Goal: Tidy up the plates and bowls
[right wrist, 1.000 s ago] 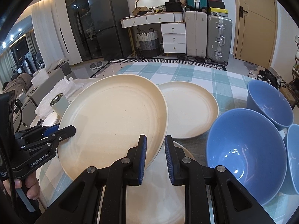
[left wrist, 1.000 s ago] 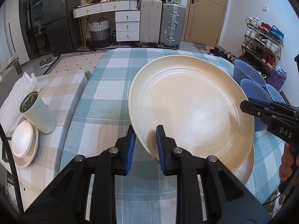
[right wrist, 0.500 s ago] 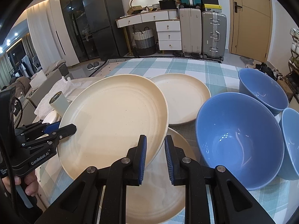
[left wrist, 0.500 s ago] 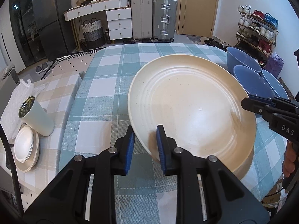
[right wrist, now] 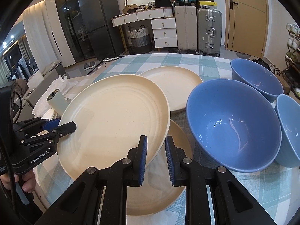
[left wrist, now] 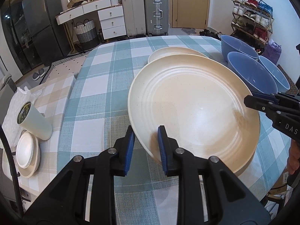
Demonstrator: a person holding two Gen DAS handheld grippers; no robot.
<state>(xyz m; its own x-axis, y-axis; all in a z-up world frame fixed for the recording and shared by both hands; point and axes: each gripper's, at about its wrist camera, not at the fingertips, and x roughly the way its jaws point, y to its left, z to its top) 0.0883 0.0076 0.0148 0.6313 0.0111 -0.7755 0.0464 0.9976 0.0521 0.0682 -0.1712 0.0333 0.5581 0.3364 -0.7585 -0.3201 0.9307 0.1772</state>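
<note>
Left wrist view: our left gripper (left wrist: 145,131) clamps the cream plate's (left wrist: 193,110) near rim, tilted above a second plate (right wrist: 180,146) on the tabletop (left wrist: 105,86). Our right gripper (right wrist: 156,150) pinches the opposite rim; the lower plate is mostly hidden.

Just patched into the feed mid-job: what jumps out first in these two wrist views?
A big cream plate held tilted in mid-air, its rim pinched on opposite sides by the left gripper and right gripper. Under it lies a second cream plate on the checked tablecloth, a third plate behind. To the right cluster three blue bowls.
</note>
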